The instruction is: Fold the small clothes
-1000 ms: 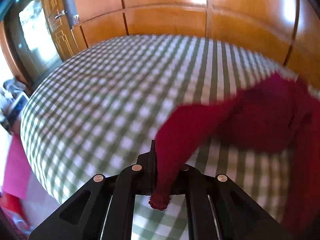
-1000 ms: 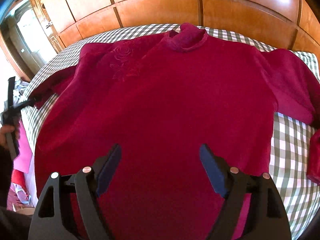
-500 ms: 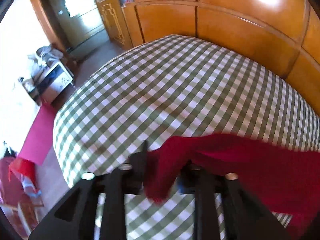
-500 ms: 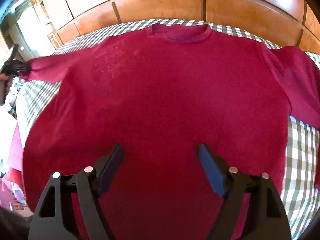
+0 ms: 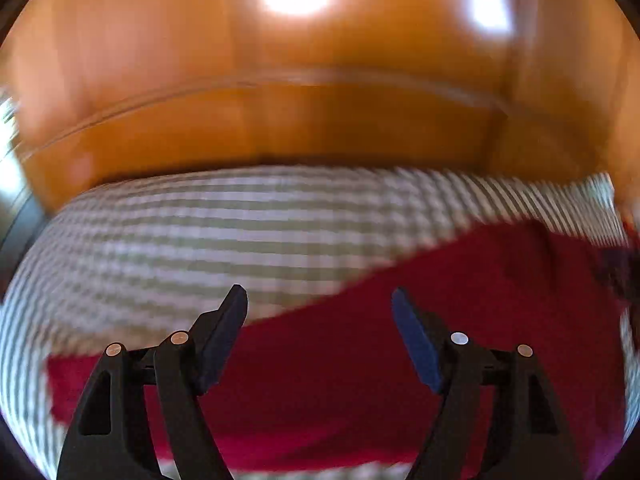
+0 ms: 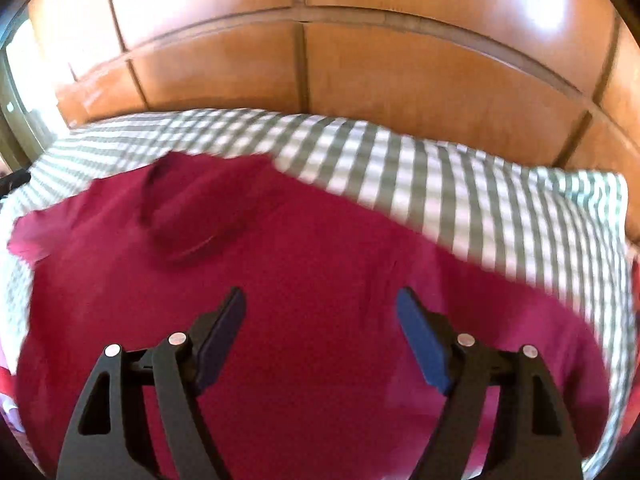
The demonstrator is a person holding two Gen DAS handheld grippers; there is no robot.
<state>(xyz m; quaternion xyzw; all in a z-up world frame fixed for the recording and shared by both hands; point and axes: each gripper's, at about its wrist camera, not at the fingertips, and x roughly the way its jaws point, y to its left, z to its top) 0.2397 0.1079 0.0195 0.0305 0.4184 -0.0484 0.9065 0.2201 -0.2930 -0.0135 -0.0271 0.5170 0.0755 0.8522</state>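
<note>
Writing / brands: none legible in either view; both are motion-blurred.
Containers: none in view.
Garment: red sweater (image 6: 304, 300) lies spread on the bed (image 6: 460, 200), on a green-and-white checked cover. In the right wrist view its collar (image 6: 188, 204) sits ahead of the gripper and to the left of it; the body of the garment fills the area under and between the fingers.
Garment, left wrist view: red sweater (image 5: 460, 320) runs from below the gripper up toward the right; a sleeve end (image 5: 68, 384) lies flat on the cover just left of the left finger's base.
Left gripper (image 5: 319, 295): jaws opening, standing well apart; nothing pinched between the pads, red fabric visible only beneath them. Whether the fingertips touch the cloth cannot be told.
Right gripper (image 6: 321, 297): jaws wide apart, nothing clamped; it hangs over the middle of the sweater, pointing steeply down. Contact with the cloth cannot be told.
Beyond the grippers: wooden panelled wall (image 6: 360, 72) directly behind the far edge of the bed, with bright glare patches on it.
Far left, right wrist view: a dark object (image 6: 14, 182) at the bed's edge, too small to identify.
</note>
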